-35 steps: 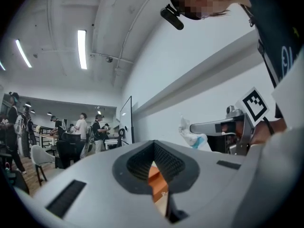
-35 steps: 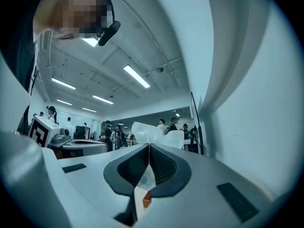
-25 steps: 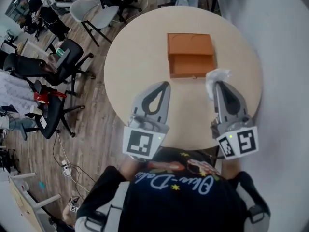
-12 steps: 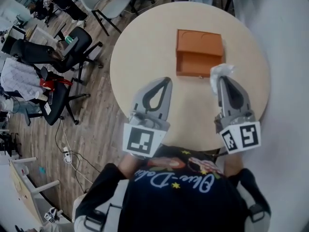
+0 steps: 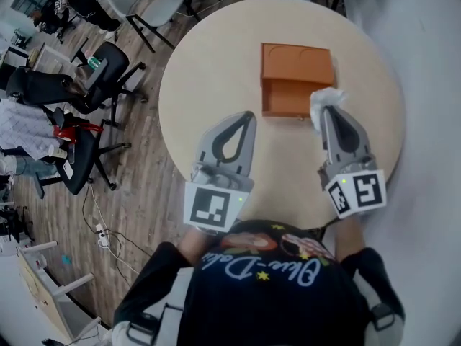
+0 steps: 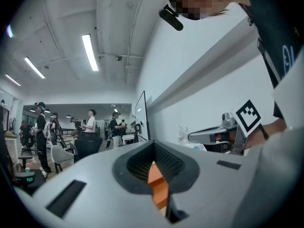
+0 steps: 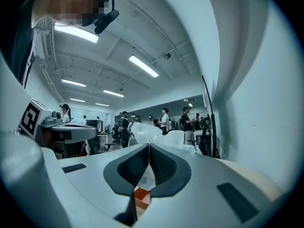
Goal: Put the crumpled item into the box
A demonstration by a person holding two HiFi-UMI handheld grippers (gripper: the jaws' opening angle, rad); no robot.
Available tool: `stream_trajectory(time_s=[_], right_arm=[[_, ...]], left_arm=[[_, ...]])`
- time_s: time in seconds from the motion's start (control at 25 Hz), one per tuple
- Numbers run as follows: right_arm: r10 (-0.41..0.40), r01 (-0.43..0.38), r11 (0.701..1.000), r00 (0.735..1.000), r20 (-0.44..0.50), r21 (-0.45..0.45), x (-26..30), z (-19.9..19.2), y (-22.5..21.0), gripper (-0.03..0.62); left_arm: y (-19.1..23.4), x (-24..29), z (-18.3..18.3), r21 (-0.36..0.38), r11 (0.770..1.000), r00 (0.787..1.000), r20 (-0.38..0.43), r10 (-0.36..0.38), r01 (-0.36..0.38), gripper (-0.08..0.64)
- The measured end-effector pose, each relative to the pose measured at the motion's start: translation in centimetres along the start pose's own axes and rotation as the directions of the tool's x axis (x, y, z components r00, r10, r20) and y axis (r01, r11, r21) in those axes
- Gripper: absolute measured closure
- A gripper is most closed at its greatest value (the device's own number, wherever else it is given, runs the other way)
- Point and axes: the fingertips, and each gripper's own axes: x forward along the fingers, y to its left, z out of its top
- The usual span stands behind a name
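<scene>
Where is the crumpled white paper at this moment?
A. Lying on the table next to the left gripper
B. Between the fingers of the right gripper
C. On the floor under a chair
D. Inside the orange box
B: the right gripper is shut on the paper, which it holds at the near right corner of the box, not inside it.

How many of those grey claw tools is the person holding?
2. The left gripper hovers shut and empty over the table; the right gripper pinches the crumpled white item beside the orange box. No others show.
</scene>
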Motion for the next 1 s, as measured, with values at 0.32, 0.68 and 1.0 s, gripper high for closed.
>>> stream_trajectory(time_s=[0.32, 0.68, 1.0], right_arm=[[0.002, -0.001, 1.0, 0.996, -0.086, 0.007, 3.4, -3.5, -1.5, 0.589], [0.004, -0.001, 1.0, 0.987, -0.16, 0.021, 6.3, -6.7, -2.4, 0.589], [0.016, -0.012, 1.0, 0.97, -0.243, 0.017, 8.7, -10.4, -2.8, 0.589]], left_arm=[[1.1, 2.2, -1.3, -0.035, 0.999, 1.0, -0.013, -0.007, 0.007, 0.568], [1.9, 4.3, -2.8, -0.062, 0.998, 0.999, -0.031, -0.013, 0.011, 0.568], [2.5, 5.5, -3.8, -0.077, 0.997, 0.999, -0.043, -0.012, 0.009, 0.568]])
